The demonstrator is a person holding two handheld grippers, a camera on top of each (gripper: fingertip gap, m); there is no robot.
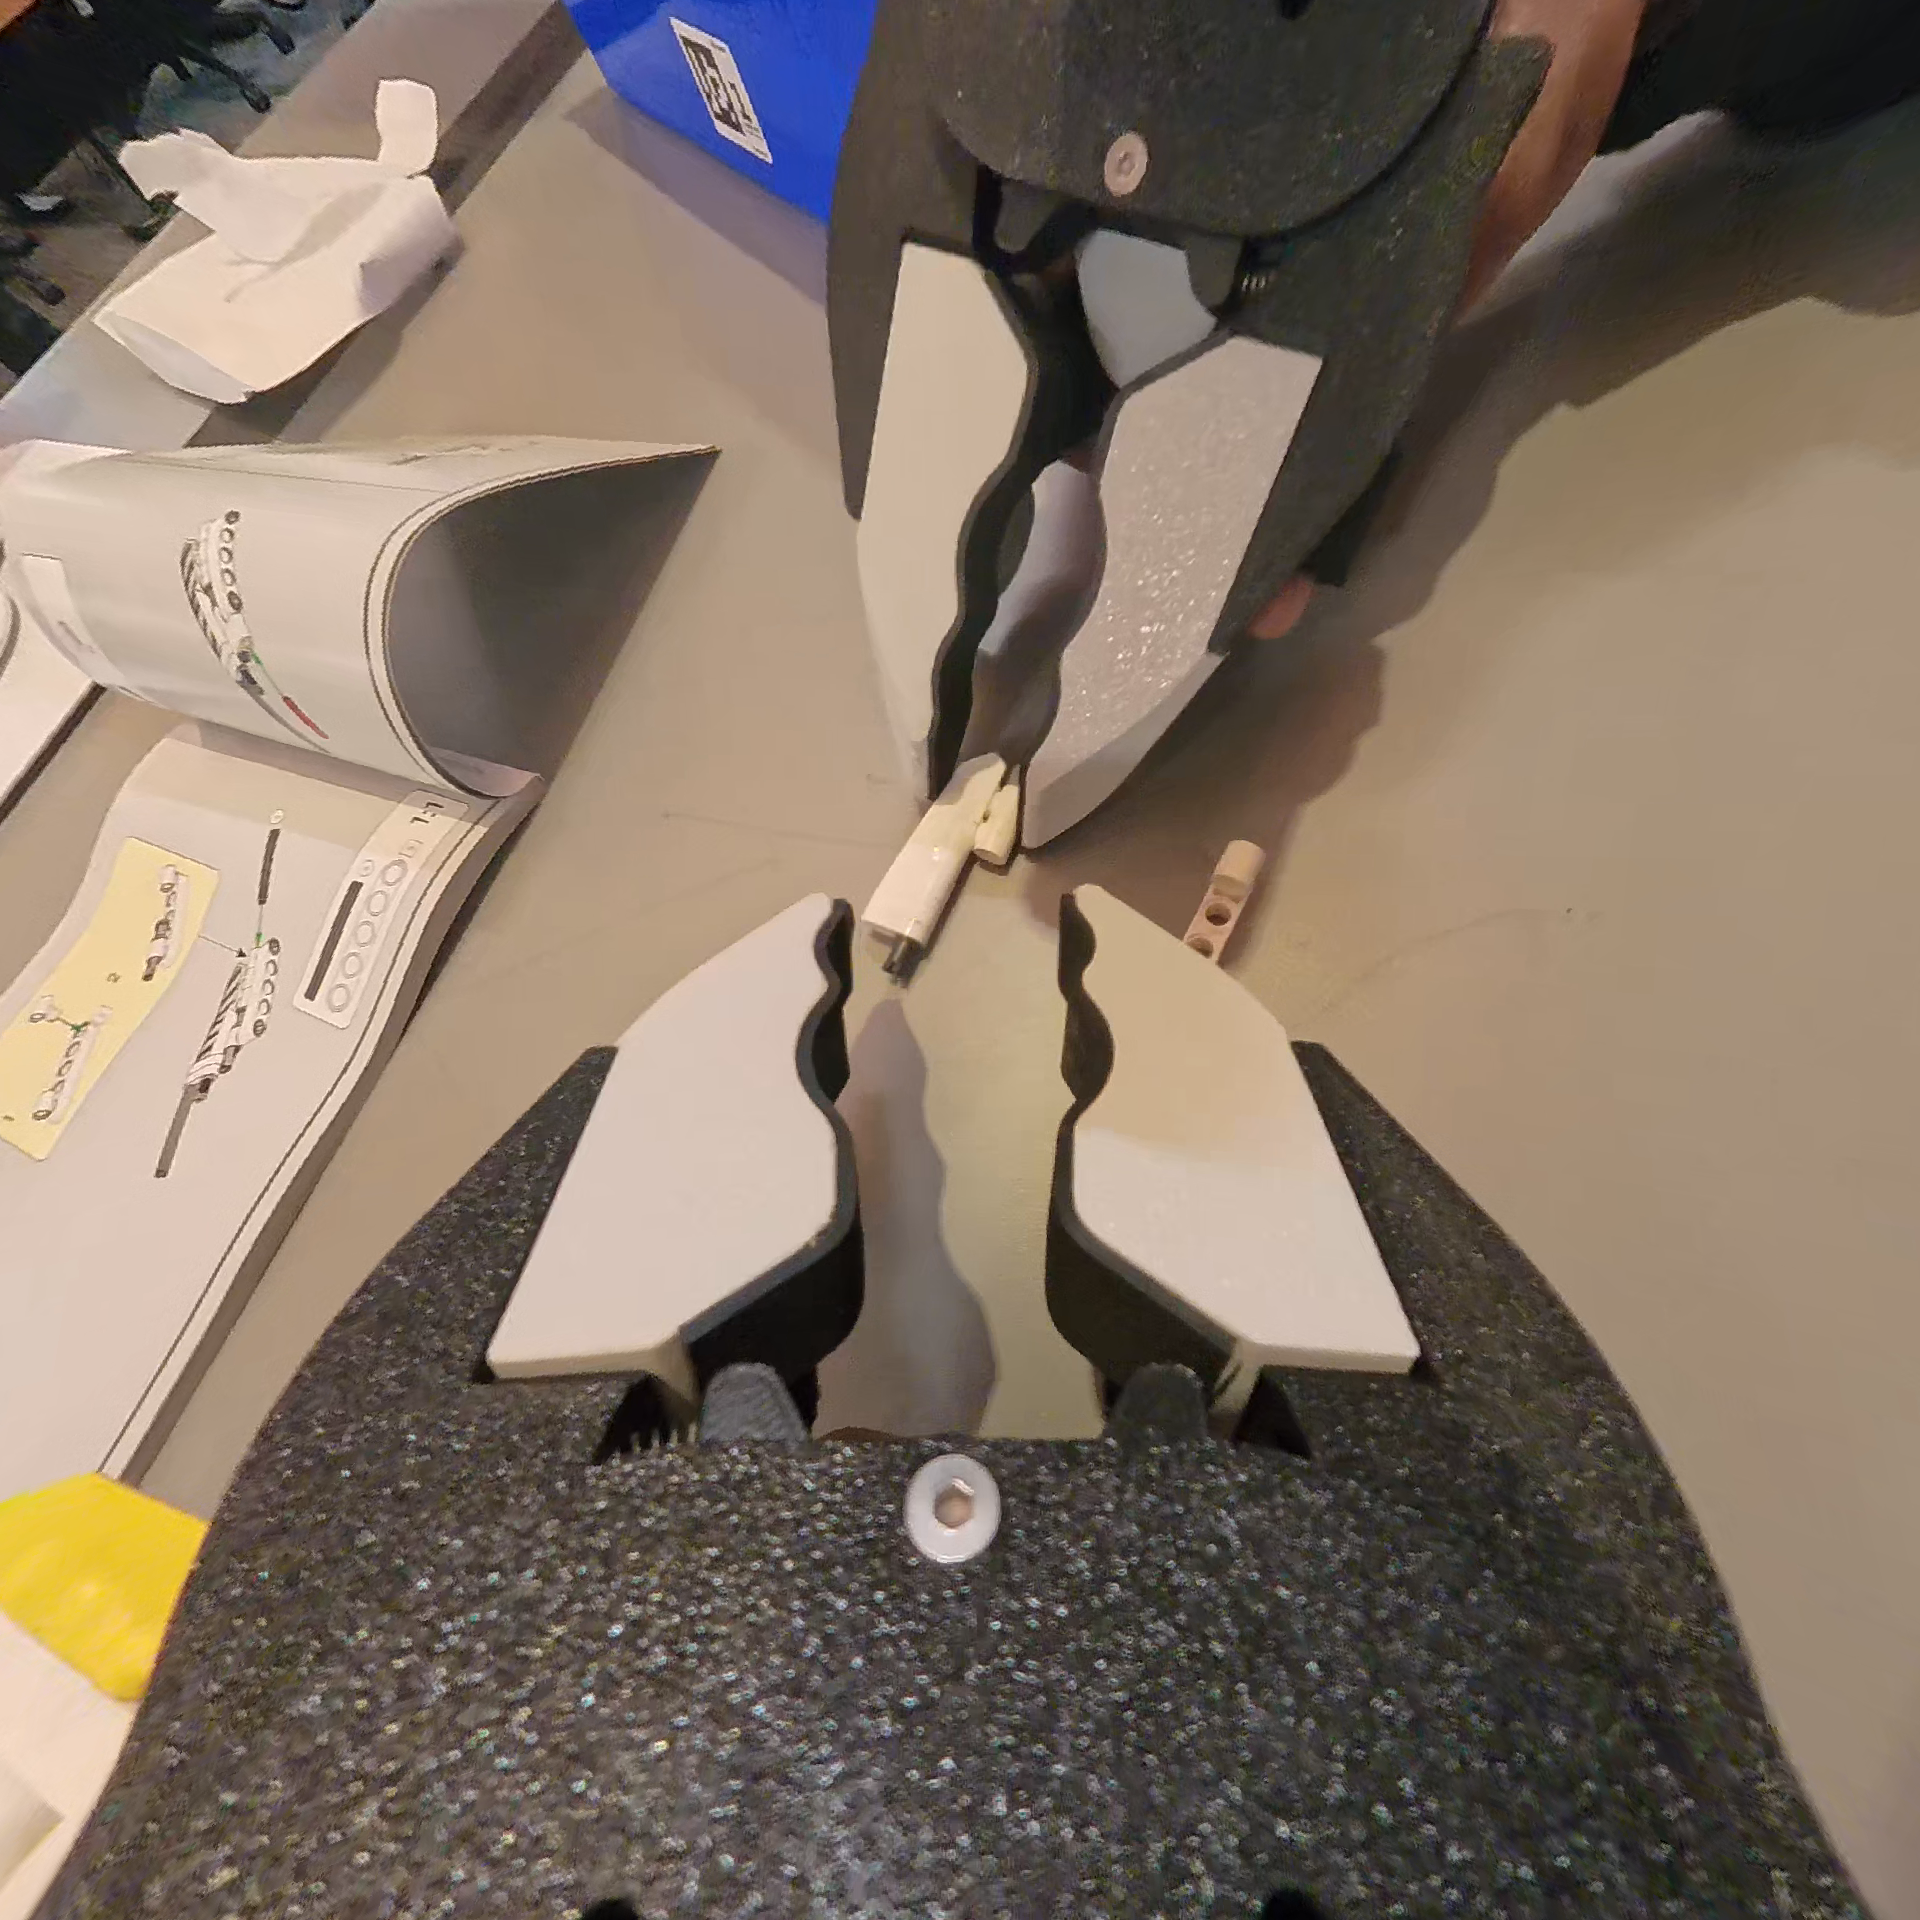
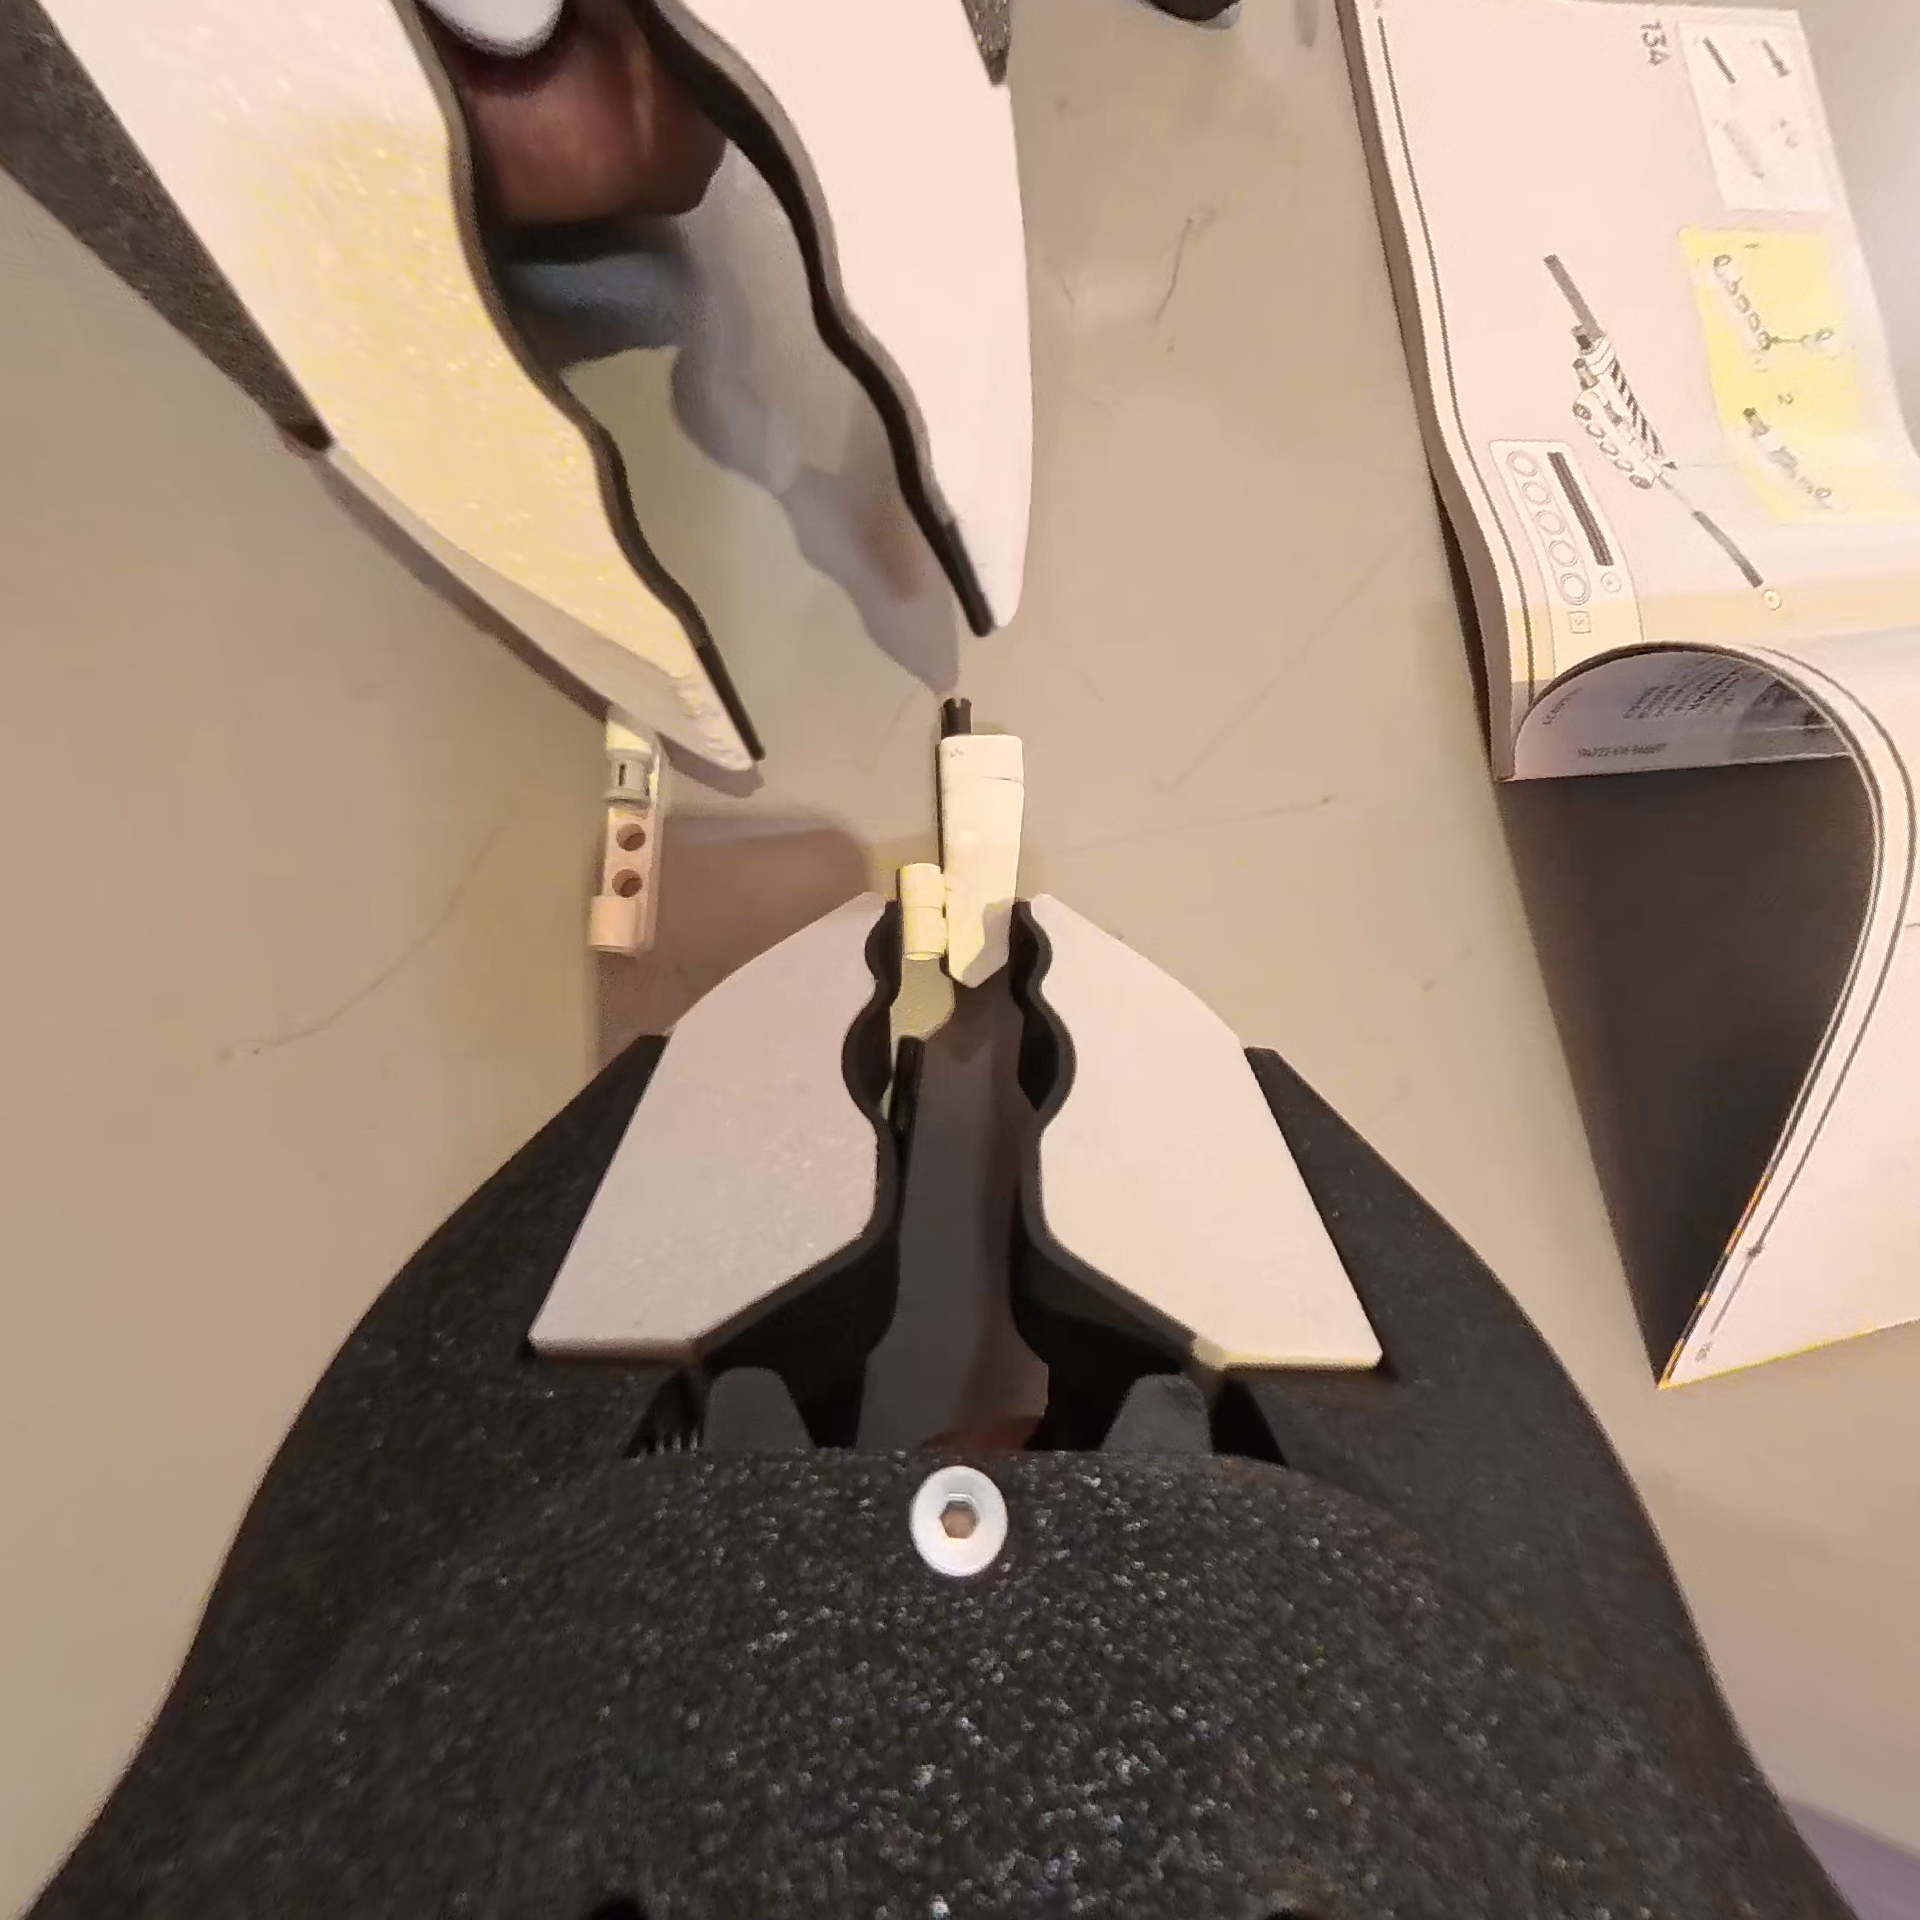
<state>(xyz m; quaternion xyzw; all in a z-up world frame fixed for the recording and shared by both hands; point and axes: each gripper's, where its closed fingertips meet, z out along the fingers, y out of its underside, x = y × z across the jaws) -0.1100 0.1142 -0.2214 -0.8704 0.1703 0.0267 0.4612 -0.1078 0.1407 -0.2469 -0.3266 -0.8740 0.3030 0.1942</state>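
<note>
A small white building-toy piece (image 2: 977,831) lies along the grey table (image 2: 260,623), with a cream cylinder (image 2: 920,920) at its side and a black axle tip (image 2: 954,717) at its far end. My right gripper (image 2: 954,920) is shut on the piece's near end, one pad against the cylinder and the other against the white bar. The piece (image 1: 920,878) and the right gripper (image 1: 987,810) also show in the left wrist view. My left gripper (image 1: 951,925) is open and empty, its fingertips on either side of the axle end without touching it. It faces me in the right wrist view (image 2: 862,681).
A tan beam with holes (image 1: 1226,904) lies just beside the left gripper's right finger and also shows in the right wrist view (image 2: 623,862). An open instruction booklet (image 1: 260,935) lies left. A blue box (image 1: 727,94), crumpled white paper (image 1: 281,260) and a yellow object (image 1: 73,1579) are about. About 4 centimetres separates my left fingertips from my right.
</note>
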